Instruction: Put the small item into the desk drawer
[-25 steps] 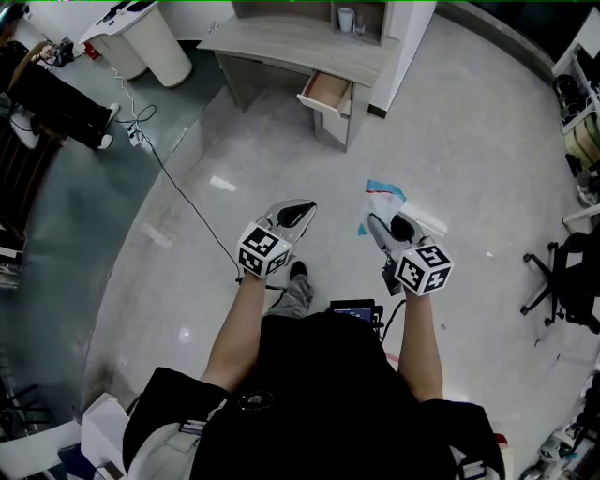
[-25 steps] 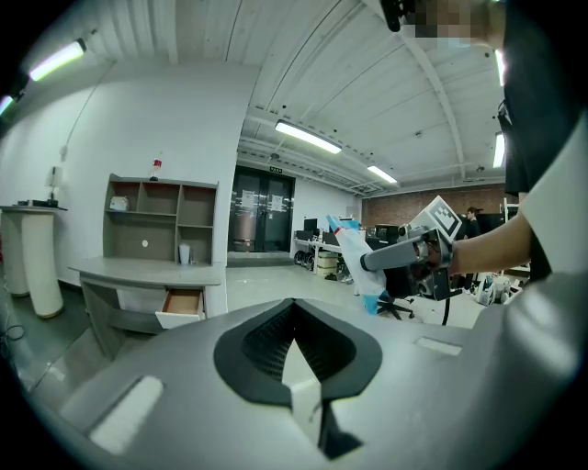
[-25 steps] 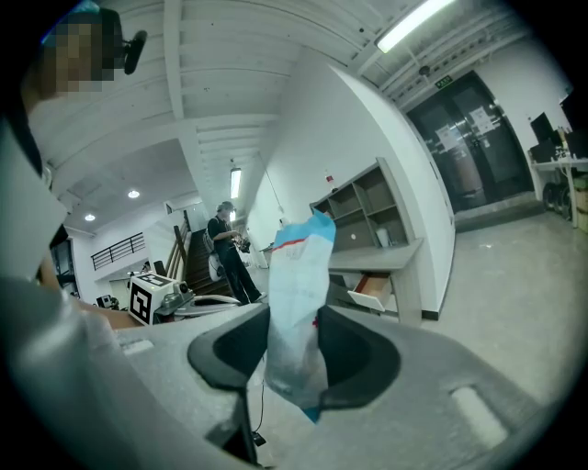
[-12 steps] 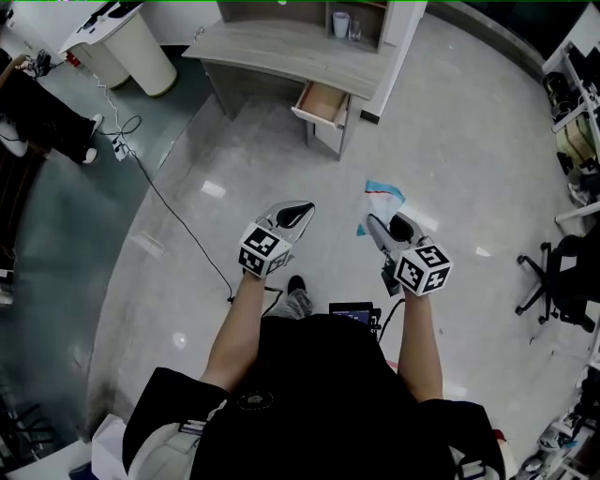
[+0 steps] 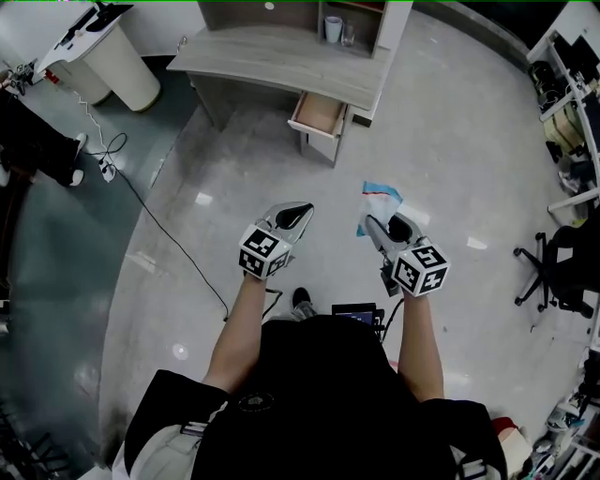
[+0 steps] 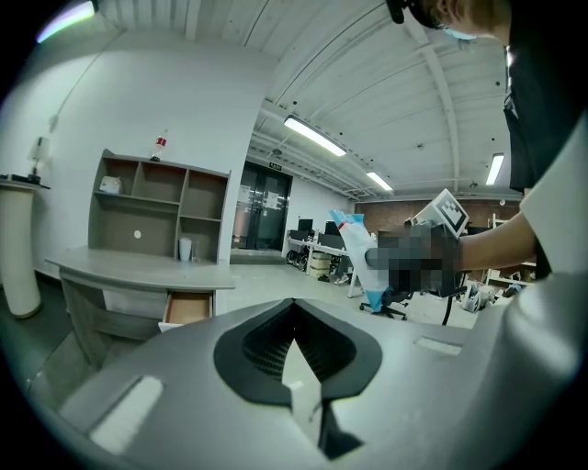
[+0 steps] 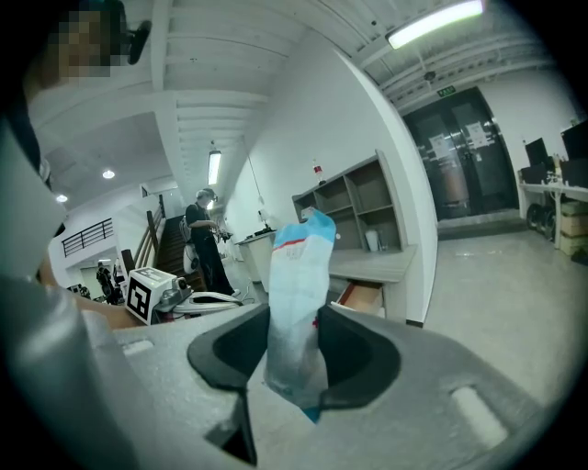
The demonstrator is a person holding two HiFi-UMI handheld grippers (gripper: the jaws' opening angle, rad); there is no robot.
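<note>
Head view: a person stands on a pale grey floor [image 5: 450, 141], with both arms held out in front. The left gripper [image 5: 302, 212] has its jaws together and nothing in them. The right gripper [image 5: 373, 225] is clamped on a small blue-and-white packet [image 5: 380, 200], which sticks out past the jaw tips over the floor. The desk [image 5: 272, 58] is well ahead of both grippers, with its drawer [image 5: 319, 112] pulled open and a white cup [image 5: 333, 28] on the shelf unit [image 5: 361, 14] above. A black cable [image 5: 164, 211] trails across the floor at left, and an office chair [image 5: 553, 267] stands at far right. Left gripper view: the jaws meet at the tips and hold nothing. The desk and open drawer show beyond them to the left, and the right gripper crosses the frame to the right with the packet upright in it. Right gripper view: the jaws press on the lower part of the packet, whose blue top stands up above them. The open drawer is visible just right of the packet, well apart from it. A second person [image 7: 207, 240] stands far off at left.
</note>
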